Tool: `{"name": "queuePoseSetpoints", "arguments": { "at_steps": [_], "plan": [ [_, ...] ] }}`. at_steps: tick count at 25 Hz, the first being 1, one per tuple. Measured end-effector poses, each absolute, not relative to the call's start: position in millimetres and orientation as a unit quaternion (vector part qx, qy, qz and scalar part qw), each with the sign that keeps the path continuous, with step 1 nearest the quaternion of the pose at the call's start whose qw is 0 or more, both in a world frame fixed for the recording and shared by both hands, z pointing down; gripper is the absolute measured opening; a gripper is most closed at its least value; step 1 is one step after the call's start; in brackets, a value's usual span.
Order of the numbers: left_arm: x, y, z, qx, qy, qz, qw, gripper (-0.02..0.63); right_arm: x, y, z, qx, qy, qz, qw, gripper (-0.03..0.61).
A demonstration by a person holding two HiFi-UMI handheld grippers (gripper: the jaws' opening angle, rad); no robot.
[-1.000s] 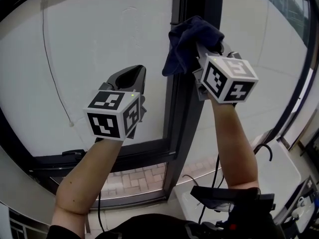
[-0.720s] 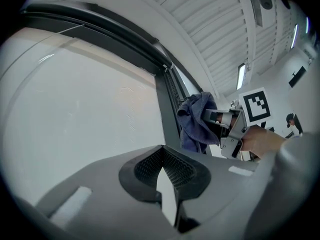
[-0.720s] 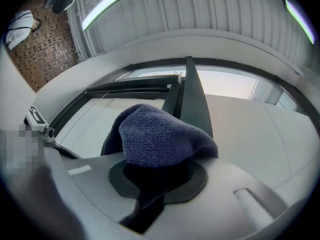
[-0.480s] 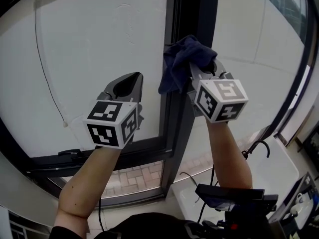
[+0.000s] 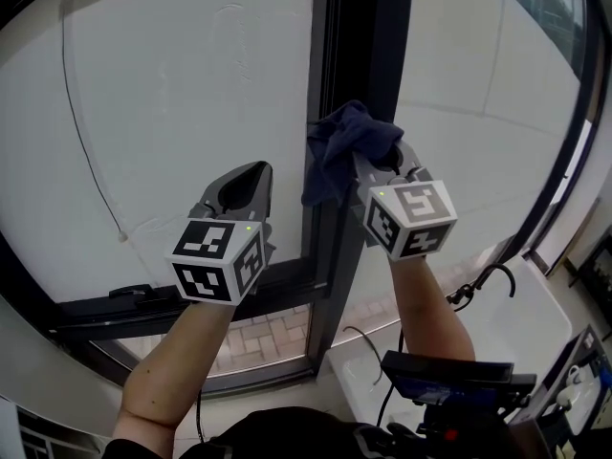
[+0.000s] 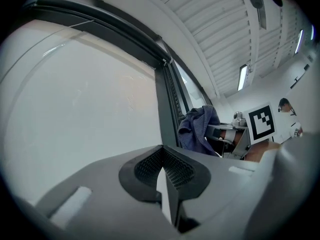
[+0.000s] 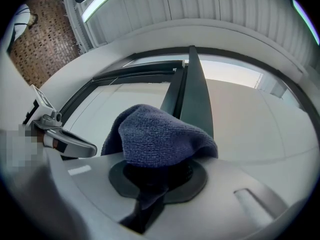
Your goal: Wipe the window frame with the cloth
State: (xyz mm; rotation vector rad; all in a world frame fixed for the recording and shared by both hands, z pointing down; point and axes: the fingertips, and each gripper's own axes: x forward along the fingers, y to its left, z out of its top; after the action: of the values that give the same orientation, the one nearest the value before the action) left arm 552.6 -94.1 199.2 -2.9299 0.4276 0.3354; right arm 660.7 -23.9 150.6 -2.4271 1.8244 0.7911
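A dark blue cloth (image 5: 342,142) is bunched in my right gripper (image 5: 381,159), which is shut on it and presses it against the dark vertical window frame (image 5: 368,36). In the right gripper view the cloth (image 7: 160,134) bulges over the jaws of the right gripper (image 7: 157,176), with the frame (image 7: 196,96) rising just behind. My left gripper (image 5: 251,175) is shut and empty, held in front of the left pane, a little left of the frame. The left gripper view shows its jaws closed at the left gripper (image 6: 163,170), with the cloth (image 6: 197,129) to the right.
A thin cable (image 5: 81,142) hangs down across the left pane. The dark bottom rail (image 5: 143,299) runs below my left gripper. A white bin (image 5: 521,318) with cables and a black device (image 5: 449,381) lie at the lower right. Brick paving (image 5: 268,338) shows outside.
My right gripper has slid the cloth down the vertical frame. The left gripper has stayed almost where it was.
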Motion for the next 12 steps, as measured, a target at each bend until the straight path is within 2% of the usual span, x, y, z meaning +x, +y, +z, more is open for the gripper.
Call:
{"name": "queuePoseSetpoints", "arguments": {
  "at_steps": [12],
  "plan": [
    [554.5, -92.9, 240.6, -0.984, 0.146, 0.087, 0.056, -0.006, 661.6, -25.2, 201.4, -0.775, 0.592, 0.221, -0.004, 0.051]
  ]
}}
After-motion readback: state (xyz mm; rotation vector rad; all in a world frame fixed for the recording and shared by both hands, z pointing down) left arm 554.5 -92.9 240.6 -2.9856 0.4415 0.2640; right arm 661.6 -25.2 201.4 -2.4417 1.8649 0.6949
